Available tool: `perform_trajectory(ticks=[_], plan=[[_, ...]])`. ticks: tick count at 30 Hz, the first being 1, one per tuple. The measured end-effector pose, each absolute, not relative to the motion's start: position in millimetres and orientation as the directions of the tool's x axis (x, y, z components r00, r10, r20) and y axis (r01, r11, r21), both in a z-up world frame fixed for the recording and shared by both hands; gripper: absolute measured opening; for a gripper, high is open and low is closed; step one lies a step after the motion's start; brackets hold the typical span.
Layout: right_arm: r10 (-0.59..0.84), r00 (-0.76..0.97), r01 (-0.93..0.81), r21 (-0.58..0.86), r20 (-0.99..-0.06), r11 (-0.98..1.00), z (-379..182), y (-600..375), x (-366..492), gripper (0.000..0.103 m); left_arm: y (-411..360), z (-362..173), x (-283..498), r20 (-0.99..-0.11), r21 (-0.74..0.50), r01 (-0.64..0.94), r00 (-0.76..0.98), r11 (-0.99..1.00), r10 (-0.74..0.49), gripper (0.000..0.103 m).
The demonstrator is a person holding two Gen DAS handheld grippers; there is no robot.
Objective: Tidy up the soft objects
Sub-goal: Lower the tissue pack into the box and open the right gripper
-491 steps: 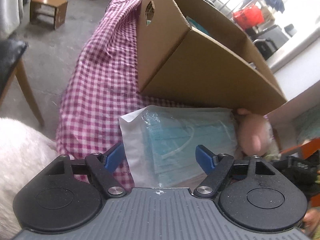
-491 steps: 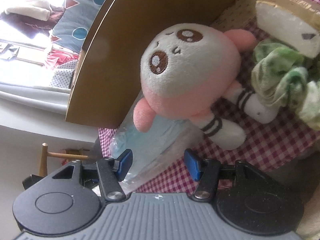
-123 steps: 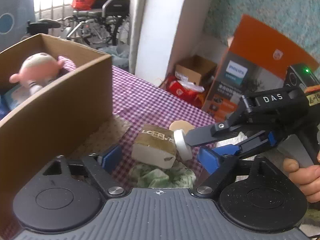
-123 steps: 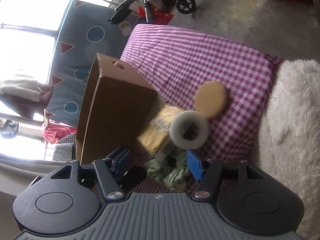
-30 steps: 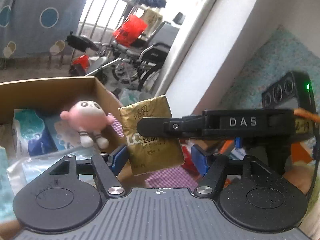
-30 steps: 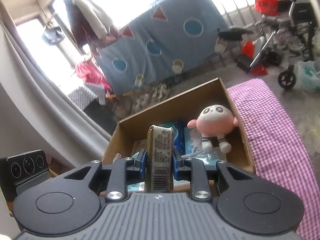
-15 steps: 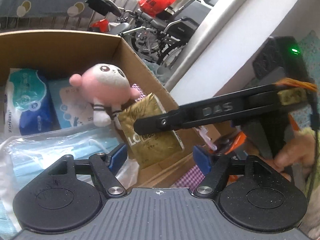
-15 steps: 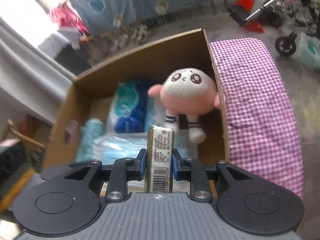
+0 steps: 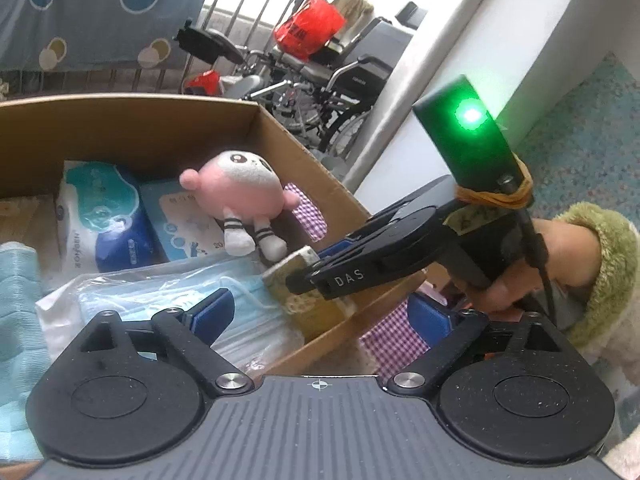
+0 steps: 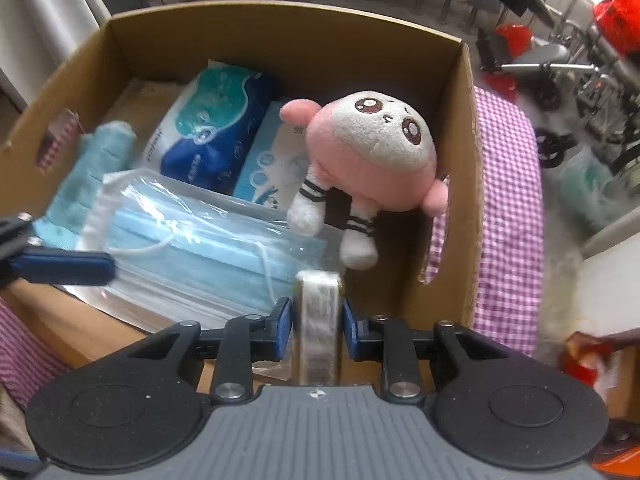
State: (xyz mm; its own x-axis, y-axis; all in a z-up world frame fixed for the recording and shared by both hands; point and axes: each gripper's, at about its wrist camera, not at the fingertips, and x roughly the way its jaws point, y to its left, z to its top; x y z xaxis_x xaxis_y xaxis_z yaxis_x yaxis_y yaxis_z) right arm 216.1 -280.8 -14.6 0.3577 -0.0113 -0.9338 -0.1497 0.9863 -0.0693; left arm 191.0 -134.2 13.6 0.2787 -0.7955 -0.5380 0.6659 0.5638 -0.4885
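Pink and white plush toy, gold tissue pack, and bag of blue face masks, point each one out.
Pink and white plush toy (image 10: 372, 152): right wrist view, on its face.
Gold tissue pack (image 9: 308, 304): left wrist view, on its side.
Bag of blue face masks (image 10: 208, 248): right wrist view, centre.

— Gold tissue pack: print legible?
— No; blurred, lower end hidden behind the gripper body.
— Towel?
— Cut off at the left edge.
— Flat blue pack?
— Partly covered by the plush toy; label too small to read.
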Motion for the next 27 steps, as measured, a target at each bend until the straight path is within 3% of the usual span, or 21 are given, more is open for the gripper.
perform_trajectory(ticks=[7,10,17,24,27], plan=[[-0.165,0.451,-0.134,-0.249,-0.877,0.959,7,-282,218,0.032,-122,16,186,-0.515,-0.487,0.684,0.278,0.544,-0.811,0.096],[-0.176,0.484,-0.117,-0.263,-0.857,0.958,18,-285,218,0.032,-120,17,184,-0.508,-0.472,0.694,0.290,0.544,-0.811,0.098],[-0.071,0.526,-0.063,-0.122,-0.848,0.990,34,-294,215,0.032,-109,18,182,-0.479,-0.487,0.698,0.288,0.525,-0.829,0.101],[0.060,0.667,-0.024,0.059,-0.743,0.998,74,-300,165,0.033,-87,32,171,-0.421,-0.495,0.700,0.325,0.515,-0.847,0.102],[0.091,0.732,-0.009,0.125,-0.675,0.992,92,-305,129,0.052,-78,40,165,-0.410,-0.492,0.697,0.344,0.522,-0.845,0.102]])
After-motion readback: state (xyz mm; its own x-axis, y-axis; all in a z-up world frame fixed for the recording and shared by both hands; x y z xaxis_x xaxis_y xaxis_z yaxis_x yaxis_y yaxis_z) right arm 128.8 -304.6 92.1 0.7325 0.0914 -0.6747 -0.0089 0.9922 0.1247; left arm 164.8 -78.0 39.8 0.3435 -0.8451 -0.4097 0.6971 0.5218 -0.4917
